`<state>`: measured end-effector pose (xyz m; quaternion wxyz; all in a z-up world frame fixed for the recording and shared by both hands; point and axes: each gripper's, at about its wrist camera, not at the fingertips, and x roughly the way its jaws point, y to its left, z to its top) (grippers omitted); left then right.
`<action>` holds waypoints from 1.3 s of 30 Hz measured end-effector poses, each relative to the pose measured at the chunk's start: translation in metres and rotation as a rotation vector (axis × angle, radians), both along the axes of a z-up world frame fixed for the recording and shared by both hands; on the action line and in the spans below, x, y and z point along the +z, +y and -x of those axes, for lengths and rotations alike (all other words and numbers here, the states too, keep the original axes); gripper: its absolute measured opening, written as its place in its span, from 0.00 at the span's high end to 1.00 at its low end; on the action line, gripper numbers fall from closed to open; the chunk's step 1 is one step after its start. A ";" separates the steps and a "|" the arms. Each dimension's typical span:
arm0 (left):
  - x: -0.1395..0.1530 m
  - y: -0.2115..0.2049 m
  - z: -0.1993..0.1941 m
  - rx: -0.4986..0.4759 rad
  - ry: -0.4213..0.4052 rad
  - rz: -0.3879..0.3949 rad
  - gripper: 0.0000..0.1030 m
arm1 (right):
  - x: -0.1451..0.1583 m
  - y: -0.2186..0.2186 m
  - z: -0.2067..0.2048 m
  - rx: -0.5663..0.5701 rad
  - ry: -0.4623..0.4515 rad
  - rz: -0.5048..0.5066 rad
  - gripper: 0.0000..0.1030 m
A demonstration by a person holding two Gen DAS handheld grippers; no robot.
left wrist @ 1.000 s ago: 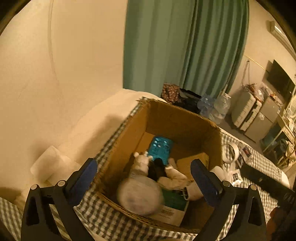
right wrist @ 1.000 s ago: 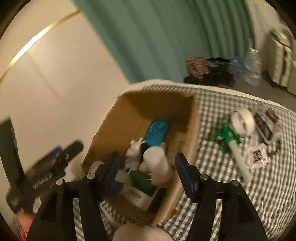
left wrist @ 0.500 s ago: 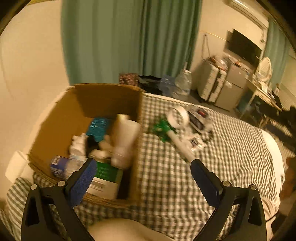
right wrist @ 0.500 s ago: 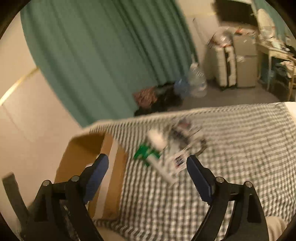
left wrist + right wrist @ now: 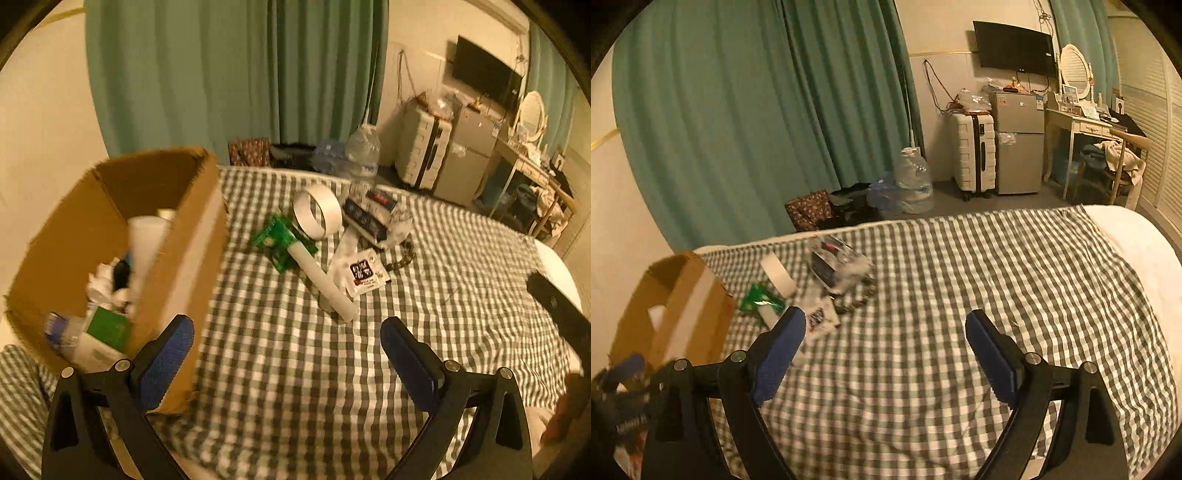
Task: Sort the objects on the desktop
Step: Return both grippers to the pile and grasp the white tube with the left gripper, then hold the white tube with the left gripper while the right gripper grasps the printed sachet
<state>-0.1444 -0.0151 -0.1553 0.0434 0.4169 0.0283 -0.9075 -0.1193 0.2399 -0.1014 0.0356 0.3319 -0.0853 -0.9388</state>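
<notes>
Left hand-held gripper spread wide and empty over checked bed cover, right hand-held gripper likewise spread, cardboard box beside white tube, tape roll, green packet

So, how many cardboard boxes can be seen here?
1: the cardboard box stands at the left on the checked cloth, already holding several things. Others may be out of view.

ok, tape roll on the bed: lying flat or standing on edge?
Standing on edge. In the left wrist view the tape roll shows its open hole side-on, with its rim on the checked cloth, beside the green packet.
</notes>
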 end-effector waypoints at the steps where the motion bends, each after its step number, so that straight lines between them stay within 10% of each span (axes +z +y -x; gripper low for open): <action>1: -0.007 0.002 0.008 0.002 -0.017 -0.002 0.00 | -0.007 0.004 0.003 -0.003 -0.008 -0.001 0.14; 15: -0.107 0.005 0.118 0.097 -0.129 -0.033 0.00 | -0.079 0.016 0.051 0.002 -0.153 -0.031 0.14; 26: -0.109 0.017 0.116 -0.005 -0.073 0.003 0.82 | -0.101 -0.036 0.110 0.211 -0.137 -0.023 0.14; 37: -0.110 -0.010 0.117 0.070 -0.109 -0.030 0.86 | -0.139 -0.074 0.145 0.350 -0.241 0.069 0.23; 39: -0.110 -0.007 0.117 0.067 -0.108 -0.022 0.86 | -0.138 -0.076 0.148 0.368 -0.239 0.102 0.36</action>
